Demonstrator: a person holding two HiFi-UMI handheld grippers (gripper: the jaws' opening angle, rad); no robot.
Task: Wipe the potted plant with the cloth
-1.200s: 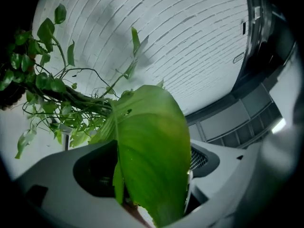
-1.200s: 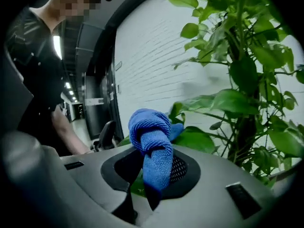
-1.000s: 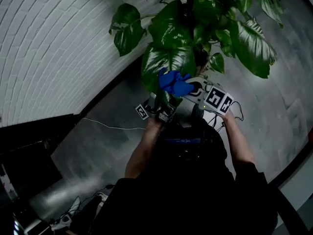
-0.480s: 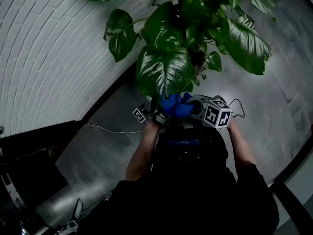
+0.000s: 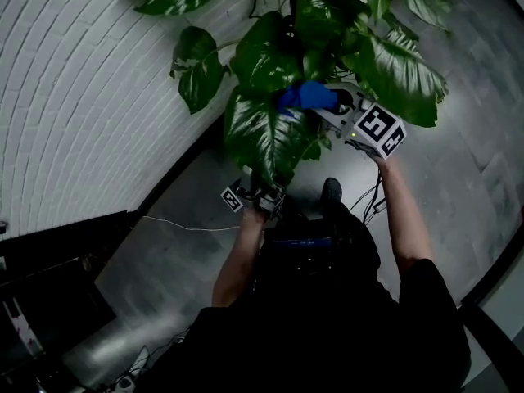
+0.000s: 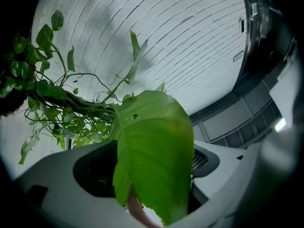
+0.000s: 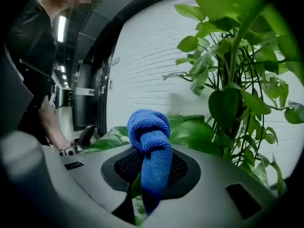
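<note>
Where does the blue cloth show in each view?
Head view: upper centre, cloth in the right gripper, by the big leaf.
Left gripper view: not in it; the left gripper holds that leaf.
Right gripper view: centre, clamped between the jaws.
Shared landmark: white brick wall.

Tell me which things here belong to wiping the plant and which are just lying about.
In the job: plant; its big leaf, held in the left gripper's jaws; blue cloth, clamped in the right gripper's jaws.
Lying about: white cable on the floor; black cables by the foot; dark equipment at lower left.
</note>
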